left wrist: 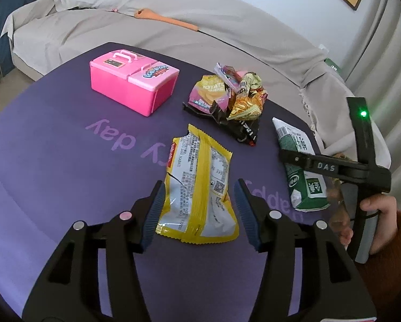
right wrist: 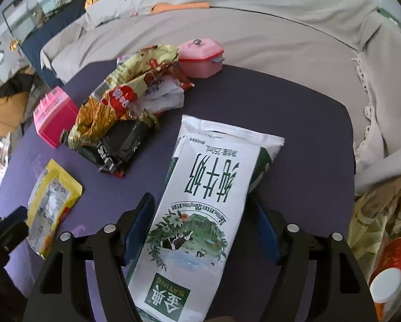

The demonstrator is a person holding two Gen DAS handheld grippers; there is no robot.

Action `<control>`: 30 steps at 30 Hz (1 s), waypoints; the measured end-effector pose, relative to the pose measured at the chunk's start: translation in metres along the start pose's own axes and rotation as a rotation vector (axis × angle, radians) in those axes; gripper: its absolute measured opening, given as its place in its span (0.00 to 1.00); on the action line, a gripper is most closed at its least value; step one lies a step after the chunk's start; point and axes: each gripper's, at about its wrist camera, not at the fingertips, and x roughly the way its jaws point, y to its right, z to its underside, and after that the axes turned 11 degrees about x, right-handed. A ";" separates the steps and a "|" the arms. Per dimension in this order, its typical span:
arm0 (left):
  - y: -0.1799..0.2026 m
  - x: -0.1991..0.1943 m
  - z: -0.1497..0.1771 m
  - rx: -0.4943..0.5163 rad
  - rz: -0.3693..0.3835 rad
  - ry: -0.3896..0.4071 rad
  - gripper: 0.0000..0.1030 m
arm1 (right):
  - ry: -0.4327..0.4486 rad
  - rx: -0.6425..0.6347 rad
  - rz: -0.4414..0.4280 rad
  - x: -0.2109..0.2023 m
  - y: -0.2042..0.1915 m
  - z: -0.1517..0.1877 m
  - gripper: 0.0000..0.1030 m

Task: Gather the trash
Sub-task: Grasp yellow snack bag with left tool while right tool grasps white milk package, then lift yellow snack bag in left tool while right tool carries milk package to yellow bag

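Left gripper (left wrist: pixel 197 212): jaws apart, straddling yellow wrapper (left wrist: pixel 197 187) at lower centre, pads clear. Right gripper (right wrist: pixel 200 228): jaws wide astride milk carton (right wrist: pixel 200 201) at frame centre, contact unclear. Both lie flat on purple table (left wrist: pixel 53 161), prob. positioned for pickup.

Toy box (left wrist: pixel 134 80) lies left of wrapper pile (left wrist: pixel 228 99); milk carton (left wrist: pixel 298 161) right.

- left tongs (left wrist: pixel 199 201): pointing steeply down, jaws apart, blue ribbed pads (left wrist: pixel 154 209) clear on both sides
- right tongs (right wrist: pixel 200 230): pitched steeper, jaws wide, contact with pads unclear
- hand (left wrist: pixel 375 214) with orange sleeve grips right handle
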 end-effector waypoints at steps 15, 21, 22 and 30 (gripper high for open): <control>0.001 -0.007 -0.004 0.016 0.006 0.004 0.56 | 0.101 -0.051 -0.050 -0.031 0.011 -0.016 0.50; 0.019 0.006 -0.017 0.076 0.000 -0.017 0.57 | 0.205 -0.109 -0.082 -0.092 0.017 -0.004 0.50; 0.021 0.006 -0.020 0.077 0.004 -0.016 0.57 | 0.217 -0.114 -0.083 -0.099 0.020 -0.003 0.50; 0.028 -0.014 -0.031 0.183 0.021 0.040 0.57 | 0.300 -0.125 -0.071 -0.137 0.035 0.004 0.50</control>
